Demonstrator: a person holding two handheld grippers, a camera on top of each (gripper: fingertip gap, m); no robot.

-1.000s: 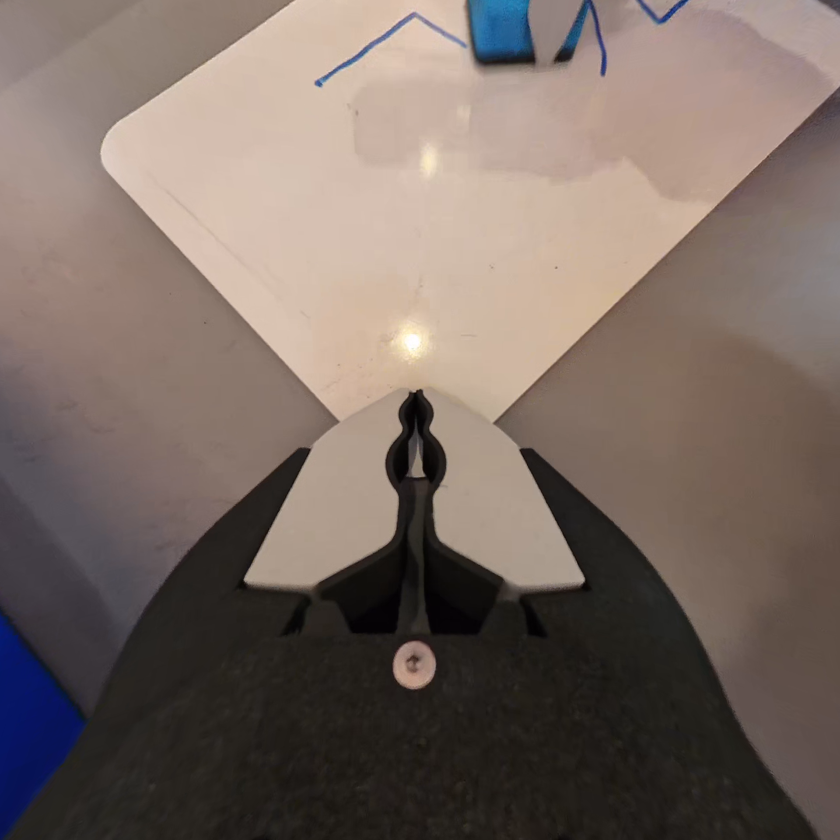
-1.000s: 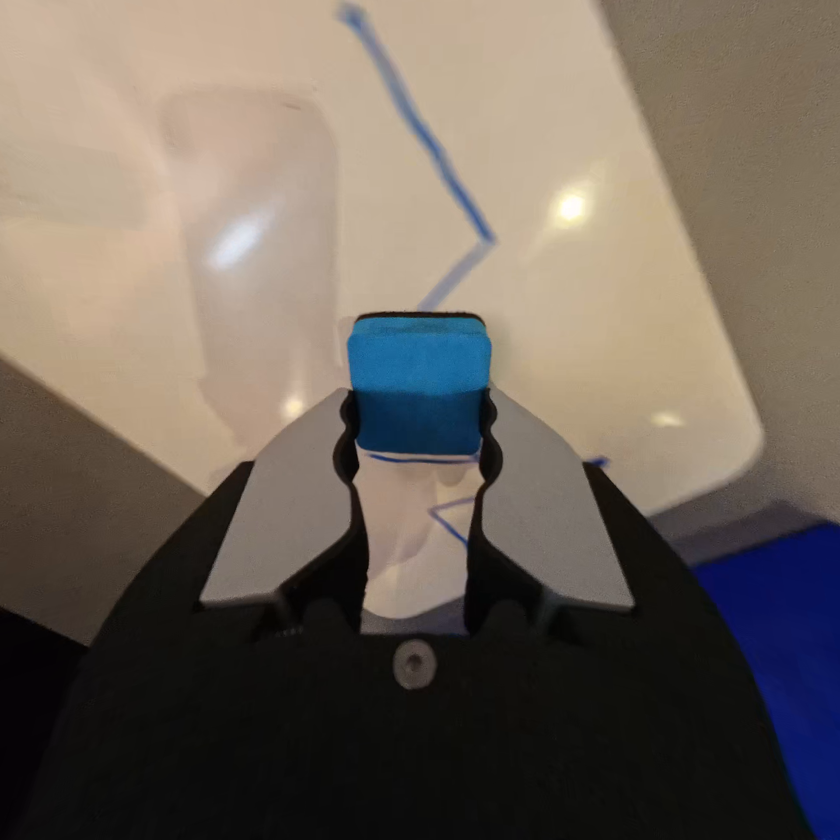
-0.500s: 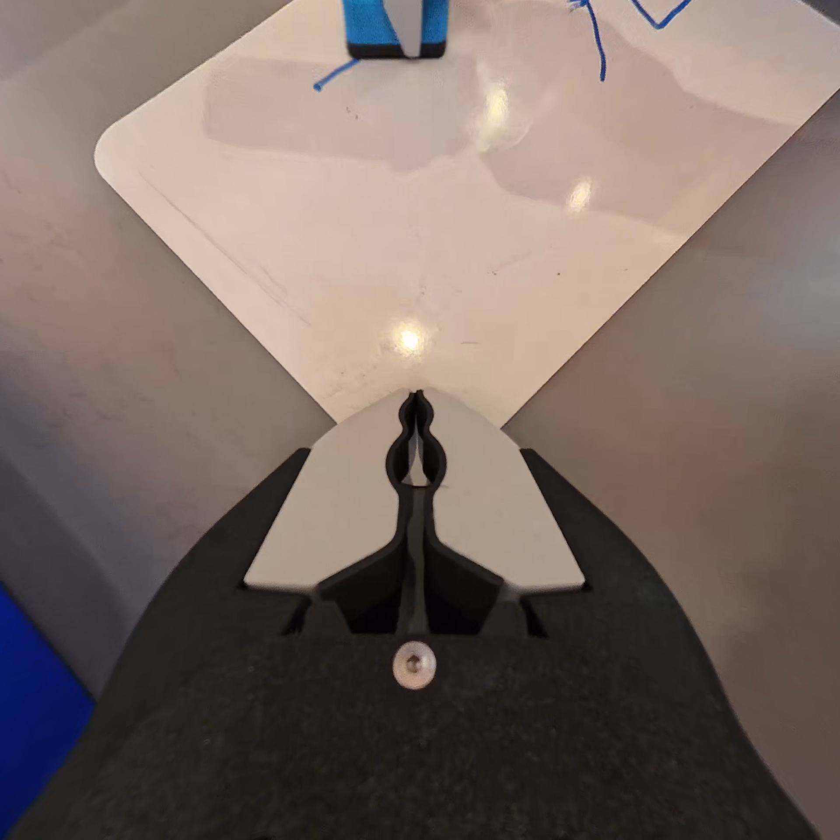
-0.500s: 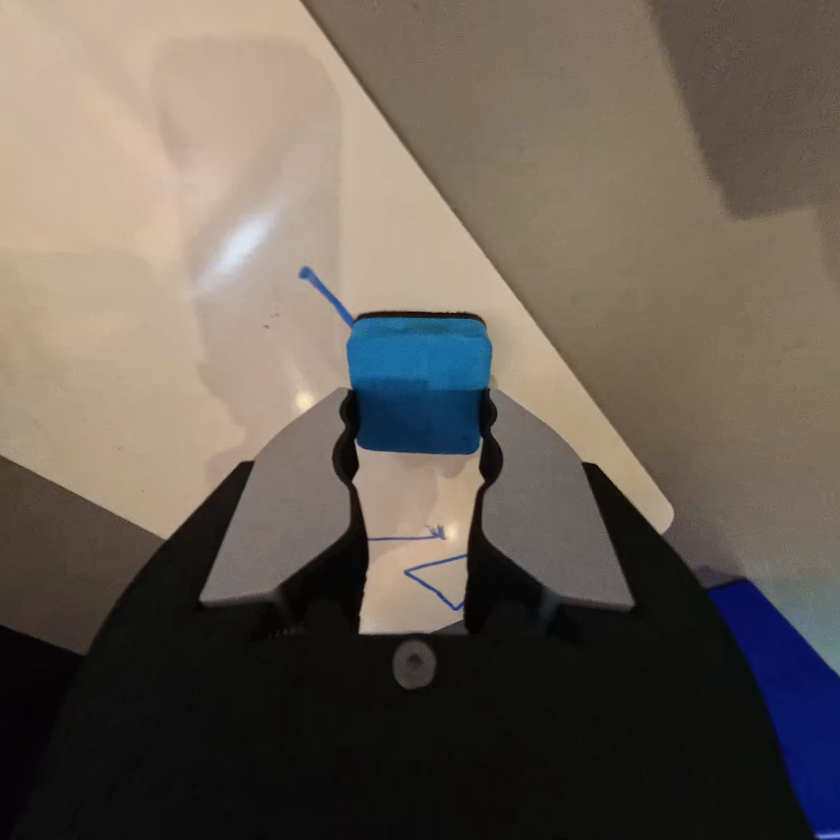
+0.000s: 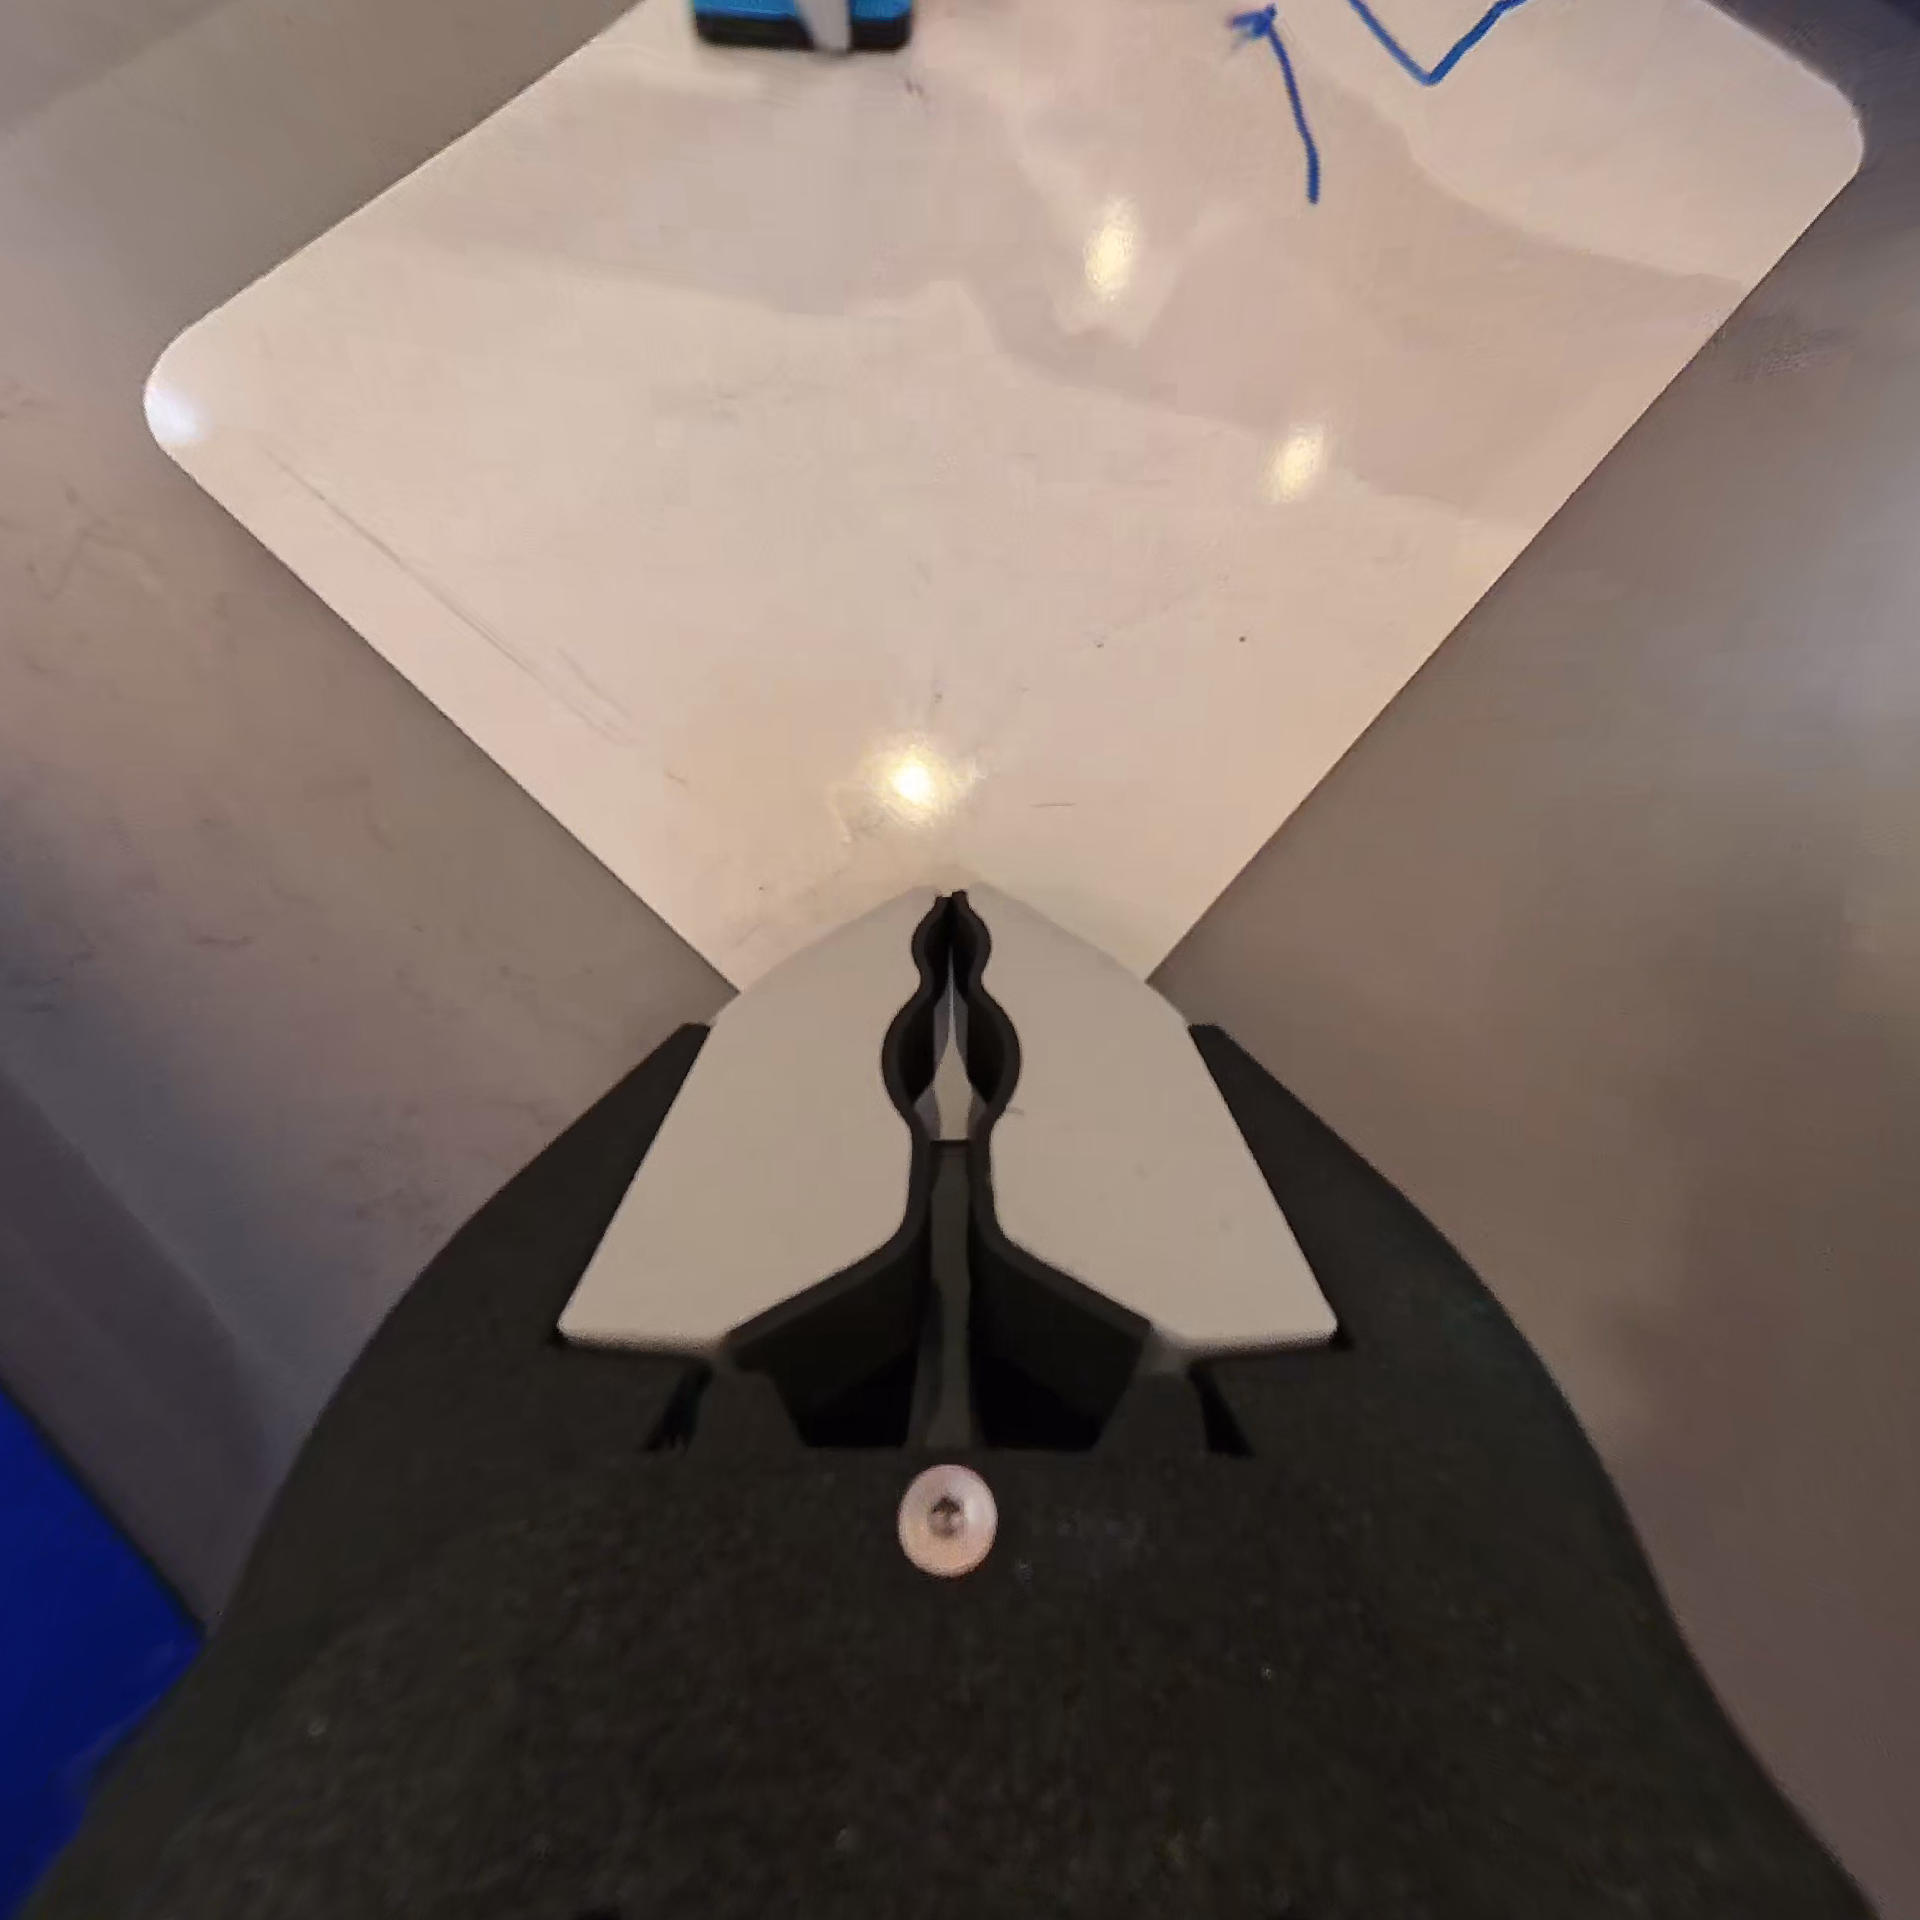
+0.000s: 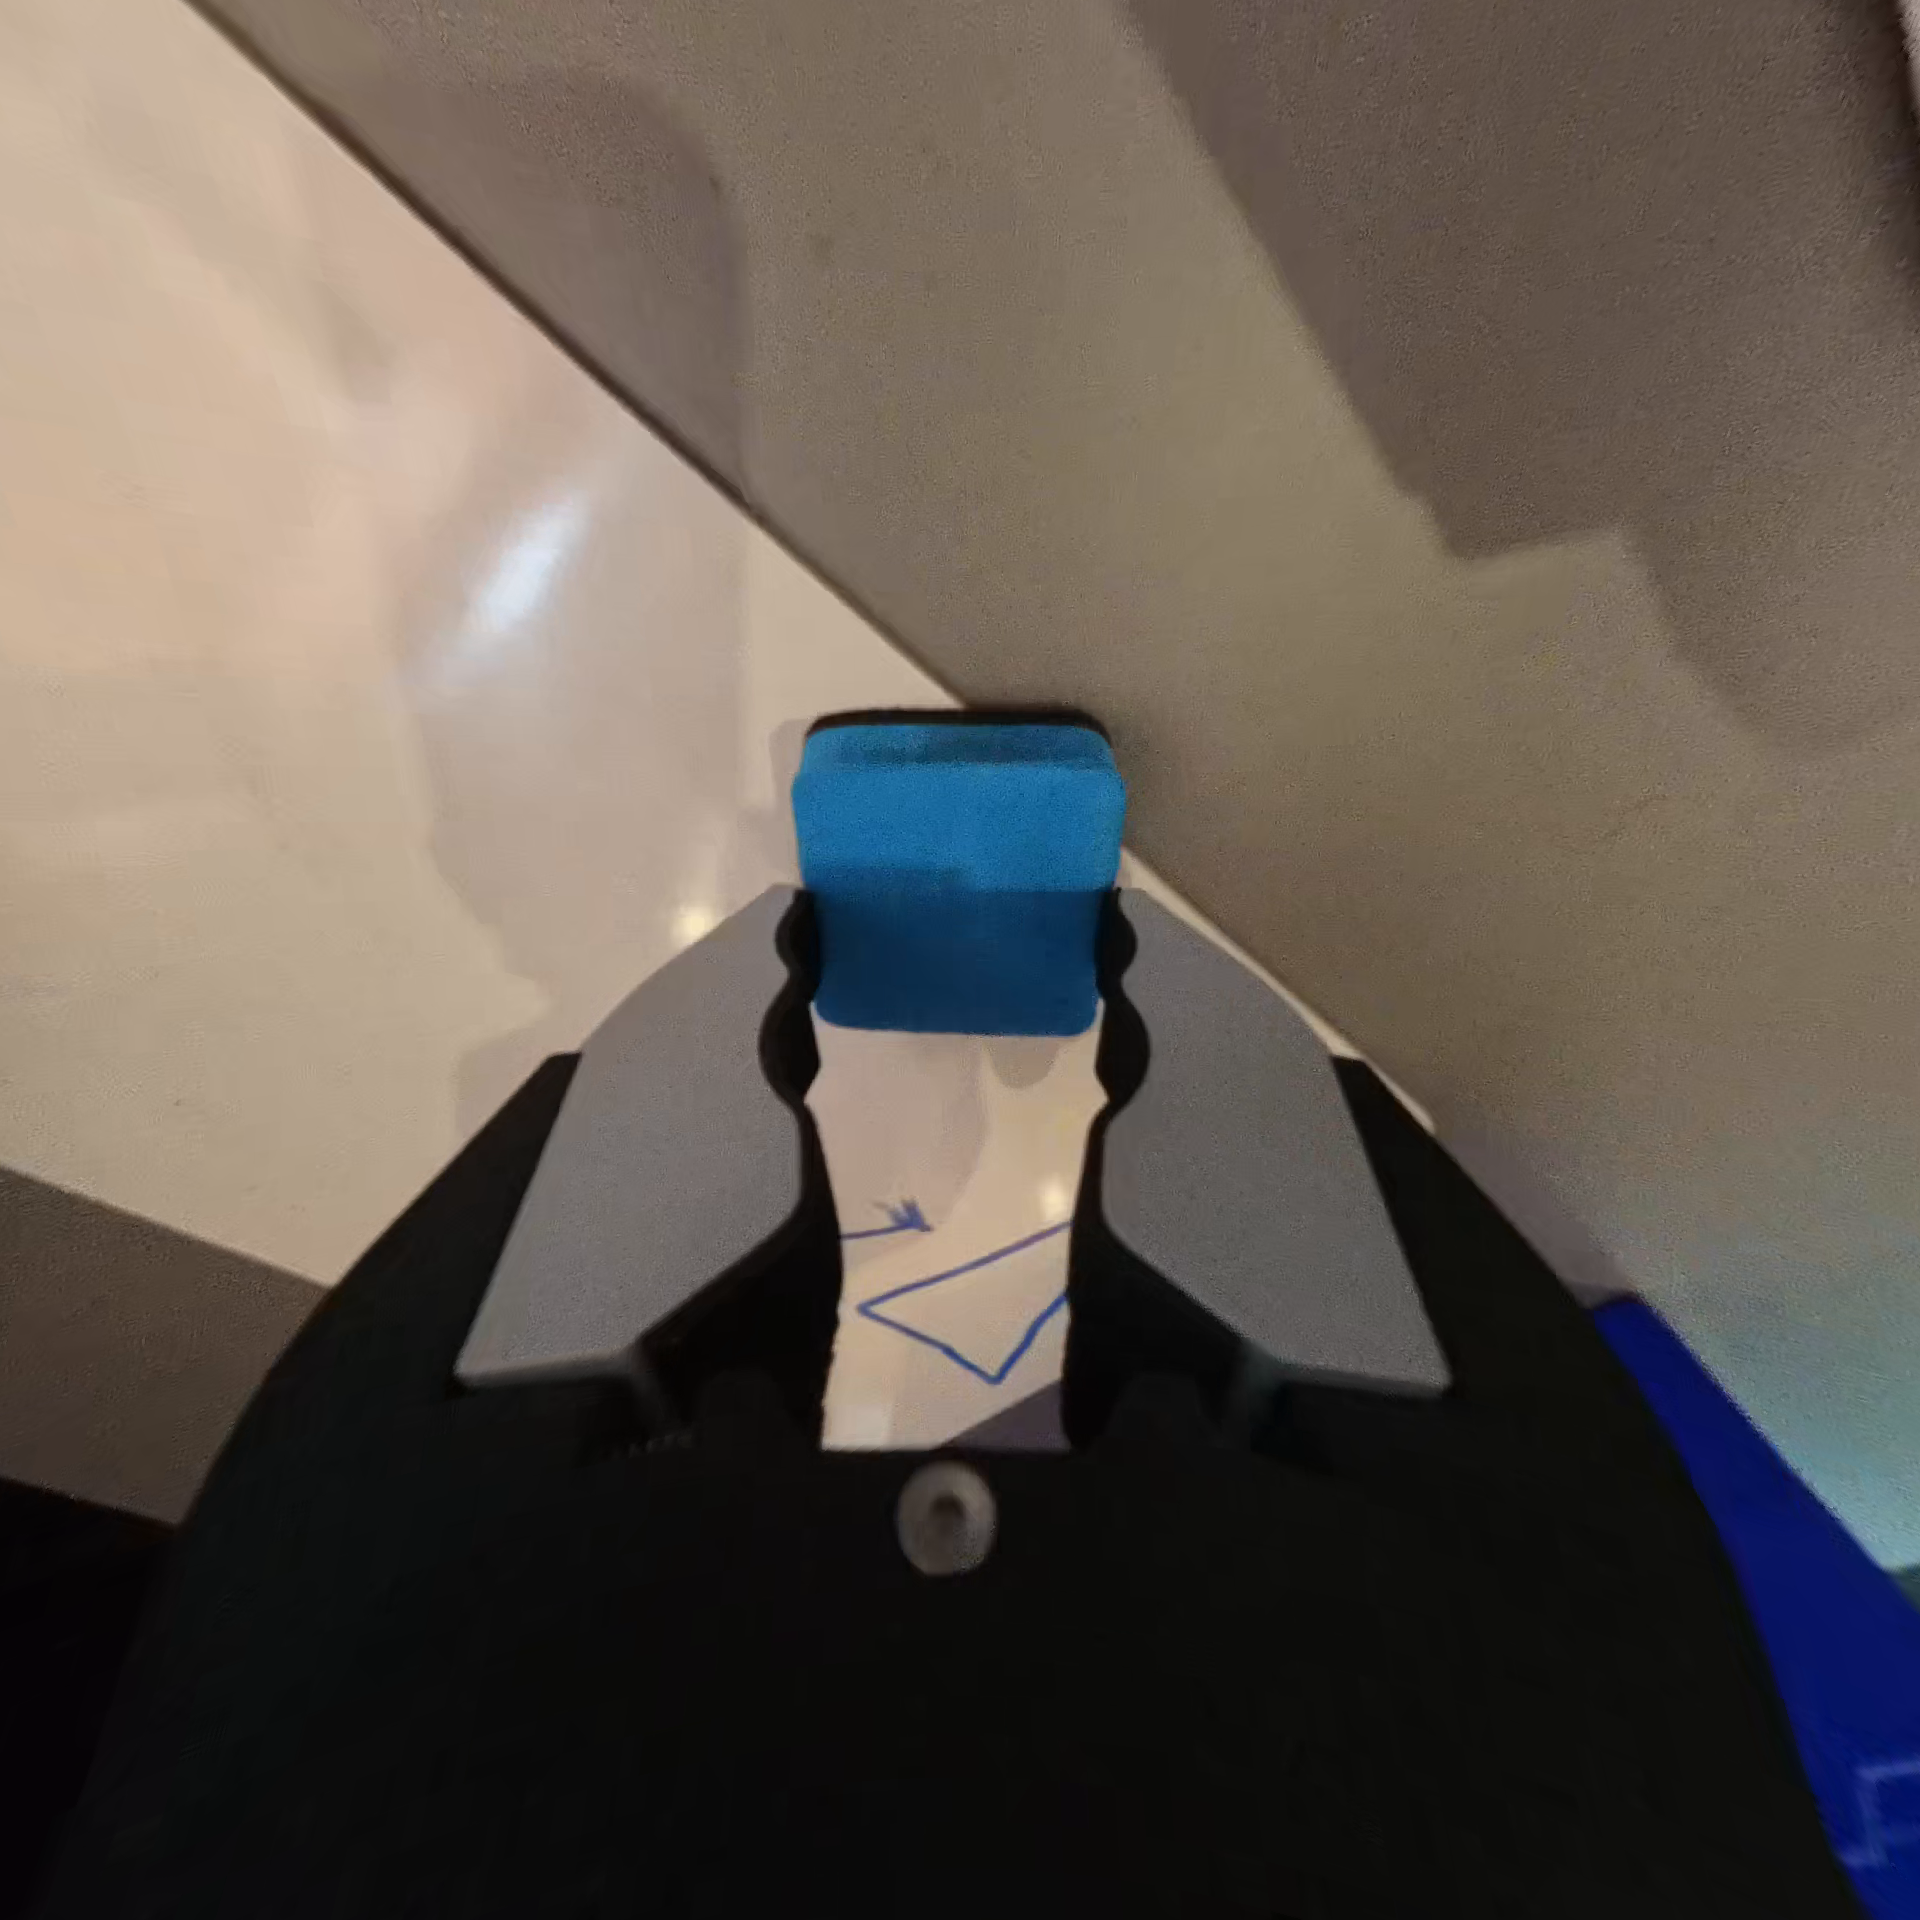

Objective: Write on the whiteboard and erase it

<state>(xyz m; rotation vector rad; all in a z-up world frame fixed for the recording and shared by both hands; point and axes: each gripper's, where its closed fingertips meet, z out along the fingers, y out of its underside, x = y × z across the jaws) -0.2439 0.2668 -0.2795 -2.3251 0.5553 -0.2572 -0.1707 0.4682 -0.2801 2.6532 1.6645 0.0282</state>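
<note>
Right gripper (image 6: 951, 935) clamped on blue eraser (image 6: 951, 873), eraser at the whiteboard (image 6: 312, 727) edge, partly over the table (image 6: 1351, 416).
Left gripper (image 5: 951, 904) pinched closed over the board's near corner, holding nothing visible. Blue marks (image 5: 1304, 114) remain at the board's far right; eraser sits far left, well apart from them.

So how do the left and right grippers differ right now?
The left gripper is shut with nothing between its fingers; the right gripper is shut on the blue eraser. The left sits at the whiteboard's near corner, the right at its far edge. Both share grey fingers on black bodies.
</note>
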